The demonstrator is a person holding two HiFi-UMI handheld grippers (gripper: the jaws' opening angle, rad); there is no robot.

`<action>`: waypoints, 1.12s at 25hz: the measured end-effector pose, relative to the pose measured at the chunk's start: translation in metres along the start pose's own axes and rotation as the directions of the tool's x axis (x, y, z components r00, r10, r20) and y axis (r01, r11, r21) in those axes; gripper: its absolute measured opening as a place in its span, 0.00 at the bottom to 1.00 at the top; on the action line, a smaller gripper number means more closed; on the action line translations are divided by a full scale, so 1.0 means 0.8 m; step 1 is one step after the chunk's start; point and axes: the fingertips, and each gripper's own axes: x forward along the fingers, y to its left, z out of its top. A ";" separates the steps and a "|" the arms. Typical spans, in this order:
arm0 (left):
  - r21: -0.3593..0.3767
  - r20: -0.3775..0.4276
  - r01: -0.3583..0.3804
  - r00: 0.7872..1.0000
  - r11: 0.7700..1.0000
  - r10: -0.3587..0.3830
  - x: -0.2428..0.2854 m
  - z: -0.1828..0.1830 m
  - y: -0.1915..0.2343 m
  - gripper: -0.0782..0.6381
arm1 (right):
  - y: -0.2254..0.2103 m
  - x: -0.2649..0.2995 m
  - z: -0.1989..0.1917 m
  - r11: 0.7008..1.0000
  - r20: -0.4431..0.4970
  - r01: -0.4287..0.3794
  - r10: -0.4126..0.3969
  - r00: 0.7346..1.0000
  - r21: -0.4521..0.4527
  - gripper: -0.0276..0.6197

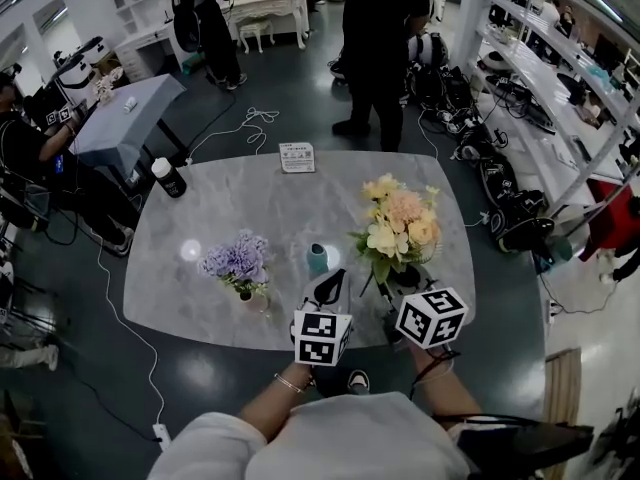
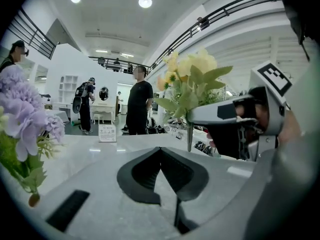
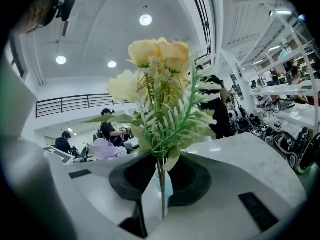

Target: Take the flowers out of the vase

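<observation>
Closest to the body, at the front edge of the grey marble-look oval tabletop (image 1: 300, 203): both claws, side by side. Left claw (image 2: 160, 150) pinched fully together, nothing between the pads, tip just short of the small teal ceramic vase (image 1: 318, 259). Right claw (image 3: 161, 159) narrow, clamped on the thin green stems (image 3: 161, 189) of the yellow-and-peach artificial bouquet (image 1: 400, 230). Blooms upright above the pads, leaves spilling over them.

Just beyond the claws: teal vase standing upright, nothing seen sticking out of it. Bouquet off to its right, apart from it. Seen from the left gripper view: stem end hanging free above the tabletop. Reads as bouquet already out of the vase; pull-out step done, carry and put-down in hand.

Left of that, near: bunch of lilac artificial flowers (image 1: 238, 258) still seated in a small clear glass vase (image 1: 256, 298). Untouched by either claw.

Further back: black bottle with white cap (image 1: 168, 178) near the far left edge, white printed card (image 1: 297, 157) at the far edge. Past the tabletop: standing person in black (image 1: 380, 48), white shelving (image 1: 560, 88) at right.

Next move, best guess: lower bouquet onto a bare patch right of the teal vase, lay flat, then release the right claw. Needs clearance, to avoid knocking the vase with the leaves. After that, probably the lilac bunch: open left claw first, steady the glass vase, grip stems low with the right, pull straight up. Risk: light glass vase tipping or lifting with the stems if not held.
</observation>
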 end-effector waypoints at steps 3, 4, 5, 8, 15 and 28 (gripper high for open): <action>0.010 -0.034 0.015 0.999 1.000 -0.014 0.010 -0.010 -0.003 0.12 | -0.014 0.001 -0.008 0.999 -0.037 0.019 -0.018 0.999 0.029 0.14; 0.010 -0.042 0.017 0.999 1.000 -0.017 0.014 -0.013 -0.004 0.12 | -0.019 0.001 -0.011 0.999 -0.053 0.025 -0.023 0.998 0.036 0.14; 0.006 -0.046 0.017 0.999 1.000 -0.017 0.018 -0.014 -0.005 0.12 | -0.024 0.001 -0.016 0.999 -0.071 0.031 -0.028 0.997 0.043 0.14; -0.014 -0.054 0.009 0.998 1.000 -0.010 0.031 -0.020 -0.007 0.12 | -0.043 0.002 -0.037 0.996 -0.135 0.051 -0.041 0.990 0.070 0.14; -0.051 -0.135 0.012 0.991 0.999 -0.019 0.060 -0.073 -0.011 0.12 | -0.089 0.013 -0.095 0.984 -0.263 0.116 -0.077 0.962 0.138 0.14; -0.090 -0.198 -0.009 0.980 0.996 -0.009 0.101 -0.118 -0.013 0.12 | -0.142 0.042 -0.151 0.968 -0.380 0.168 -0.087 0.921 0.186 0.14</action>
